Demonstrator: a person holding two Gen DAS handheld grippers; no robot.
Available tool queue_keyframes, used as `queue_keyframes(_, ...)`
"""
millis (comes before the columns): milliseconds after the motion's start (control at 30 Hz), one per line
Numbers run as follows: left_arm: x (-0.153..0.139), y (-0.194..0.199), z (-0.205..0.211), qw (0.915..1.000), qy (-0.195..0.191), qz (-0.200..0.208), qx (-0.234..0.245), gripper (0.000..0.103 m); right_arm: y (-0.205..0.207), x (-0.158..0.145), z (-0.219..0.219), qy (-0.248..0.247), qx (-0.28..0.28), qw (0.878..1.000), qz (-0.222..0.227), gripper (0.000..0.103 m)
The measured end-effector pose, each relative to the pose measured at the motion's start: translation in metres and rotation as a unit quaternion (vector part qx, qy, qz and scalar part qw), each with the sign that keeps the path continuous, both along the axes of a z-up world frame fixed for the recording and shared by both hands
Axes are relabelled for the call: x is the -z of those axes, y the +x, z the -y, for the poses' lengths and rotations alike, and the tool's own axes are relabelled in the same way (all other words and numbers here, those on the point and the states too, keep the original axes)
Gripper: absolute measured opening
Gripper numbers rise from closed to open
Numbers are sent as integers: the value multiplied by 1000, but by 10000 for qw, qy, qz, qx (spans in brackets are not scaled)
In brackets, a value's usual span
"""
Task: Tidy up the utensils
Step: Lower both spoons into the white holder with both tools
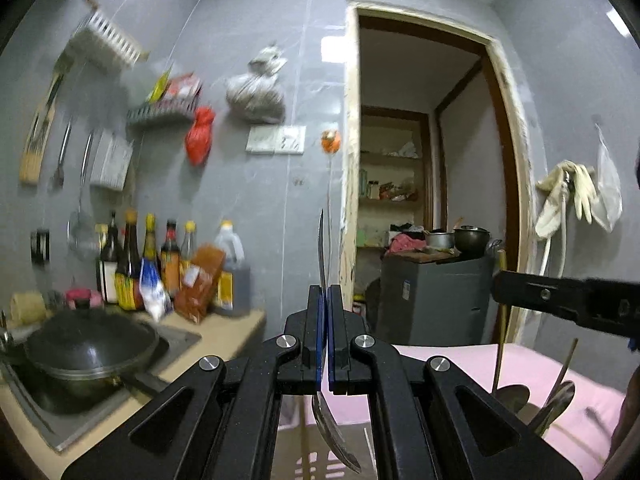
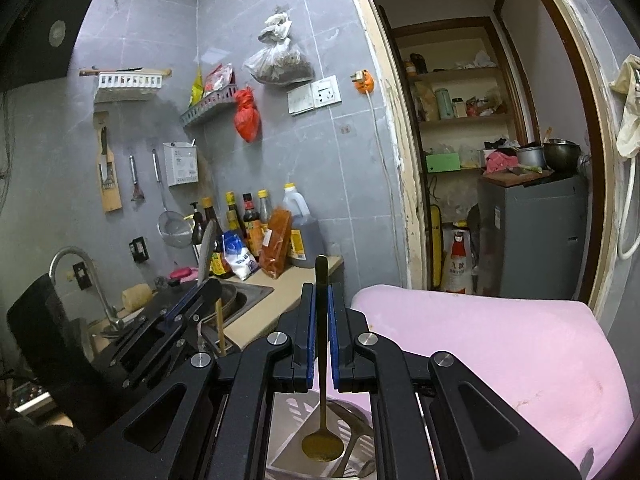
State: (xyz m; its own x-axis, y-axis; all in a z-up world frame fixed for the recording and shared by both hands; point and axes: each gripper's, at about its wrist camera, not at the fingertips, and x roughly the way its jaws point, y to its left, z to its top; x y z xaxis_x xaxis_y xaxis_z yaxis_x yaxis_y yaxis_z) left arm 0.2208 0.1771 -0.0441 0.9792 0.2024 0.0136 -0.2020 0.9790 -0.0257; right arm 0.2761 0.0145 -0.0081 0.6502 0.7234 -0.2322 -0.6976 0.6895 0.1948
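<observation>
At lower centre, a gold spoon (image 2: 320,420) is clamped by the right gripper (image 2: 320,344) above a holder (image 2: 296,436). A steel spoon (image 1: 332,436) is pinched by the left gripper (image 1: 324,344); neither is yet placed.

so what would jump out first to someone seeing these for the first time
Probably the two black grippers, each clamped on a spoon held upright: the left gripper on a silver spoon, the right gripper on a gold spoon hanging over a slotted utensil holder. Next, the pink surface behind it and the sauce bottles along the grey tiled wall.
</observation>
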Motion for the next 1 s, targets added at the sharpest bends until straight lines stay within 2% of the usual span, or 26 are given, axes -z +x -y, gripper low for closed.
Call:
queue_keyframes(100, 1, 2, 2, 9998, 164, 131, -59, 0, 1, 1, 0, -4, -3, 10000, -18, 4)
queue_keyframes(200, 0, 0, 8, 9981, 557, 250, -117, 0, 0, 1, -1, -4, -12, 10000, -27, 4)
queue_keyframes(367, 5, -2, 6, 9967, 773, 249, 25, 0, 1, 2, -2, 6, -3, 10000, -37, 4)
queue_keyframes(633, 6, -4, 6, 9941, 987, 431, 160, 0, 1, 2, -2, 1, -5, 10000, -49, 4)
queue_keyframes(1000, 3, -10, 5, 9935, 944, 590, 223, 0, 1, 3, -2, -41, -11, 10000, -38, 4)
